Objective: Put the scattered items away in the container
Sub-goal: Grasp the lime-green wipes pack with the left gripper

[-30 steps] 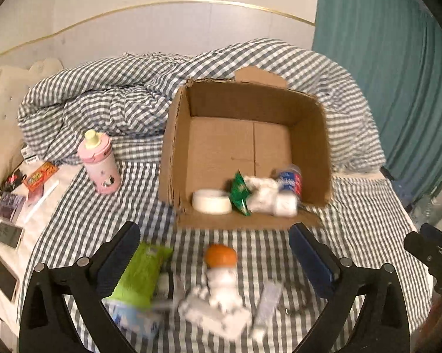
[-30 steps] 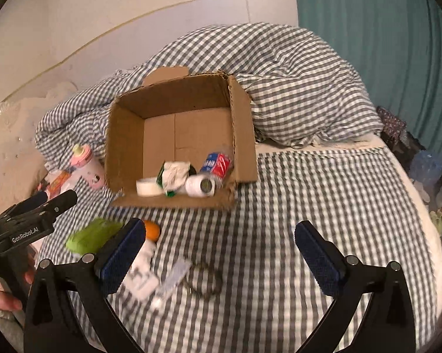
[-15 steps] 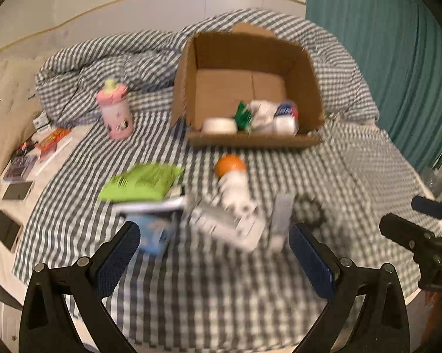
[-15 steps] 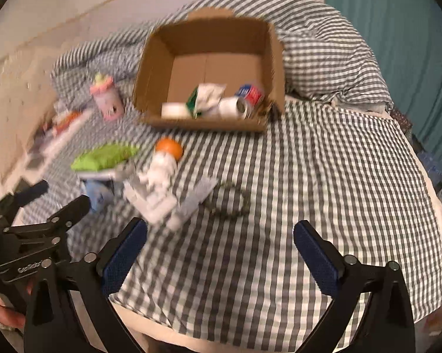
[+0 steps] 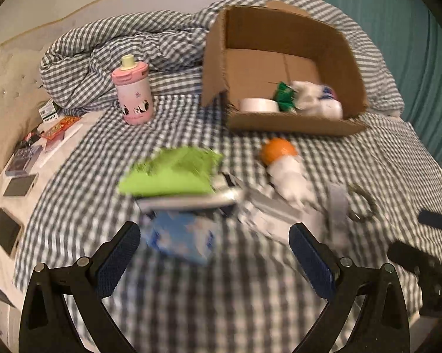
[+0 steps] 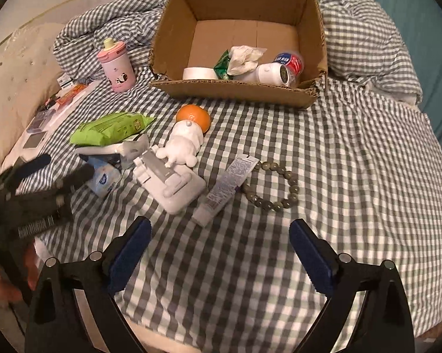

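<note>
Currently the cardboard box (image 6: 238, 88) sits open at the far side of the checked bedspread (image 6: 353, 176), against the bunched duvet (image 6: 368, 35). Inside, along its near wall: a tape roll (image 6: 199, 73), a green packet (image 6: 222, 66), crumpled tissue (image 6: 244, 57) and a white bottle (image 6: 272, 73).

Scattered in front of the box: an orange (image 6: 194, 117), touching a white figurine (image 6: 183, 145); a white plastic holder (image 6: 169, 182); a tube (image 6: 227, 186); a bead bracelet (image 6: 275, 184) just beside the tube; a green wipes pack (image 6: 112, 128); a blue tissue pack (image 6: 103, 179). A pink bottle (image 6: 116, 69) stands upright left of the box.

Right gripper (image 6: 219, 248): wide apart, jaws closing, nothing between them, above bare bedspread near the tube.

Left gripper (image 5: 213, 254): jaws wide apart, holding nothing; blurred blue tissue pack lies just beyond.
</note>
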Motion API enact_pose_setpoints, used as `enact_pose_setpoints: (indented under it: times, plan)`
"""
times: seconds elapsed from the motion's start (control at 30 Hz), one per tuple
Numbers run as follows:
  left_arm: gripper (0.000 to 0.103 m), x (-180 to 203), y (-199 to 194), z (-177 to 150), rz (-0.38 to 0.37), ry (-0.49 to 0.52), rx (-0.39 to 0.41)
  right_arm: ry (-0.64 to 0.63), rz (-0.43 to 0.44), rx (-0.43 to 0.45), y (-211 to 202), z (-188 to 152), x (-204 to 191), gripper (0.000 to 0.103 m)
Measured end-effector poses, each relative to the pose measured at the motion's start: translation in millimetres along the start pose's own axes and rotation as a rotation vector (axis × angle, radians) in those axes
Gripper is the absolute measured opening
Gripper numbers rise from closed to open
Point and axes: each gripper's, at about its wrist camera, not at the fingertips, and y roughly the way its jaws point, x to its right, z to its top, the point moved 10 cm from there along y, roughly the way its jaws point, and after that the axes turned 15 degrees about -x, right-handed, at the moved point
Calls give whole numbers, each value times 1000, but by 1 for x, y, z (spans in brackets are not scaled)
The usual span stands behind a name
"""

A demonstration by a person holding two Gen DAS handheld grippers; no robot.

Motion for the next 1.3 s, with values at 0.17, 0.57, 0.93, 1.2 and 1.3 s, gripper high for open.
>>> enact_pose_setpoints:
  times: [0.17,0.57,0.93,1.2,1.3]
  plan:
    - [103,-18,32,34,-11,-7,-40,19,14,-17,19,17,2,95]
    - [103,-25,98,72,60,8,-130,59,27,-60,57,36,18,95]
    - [103,-56,136,64,-1,-49,-213,9,64,-36,57,82,-9,95]
    - [80,-44,124,60,-2,-13,-175,-42,53,-43,79,118,-49,84]
    - [78,-43,119,59,-16,-39,-177,-44,24,-71,95,121,-52,77]
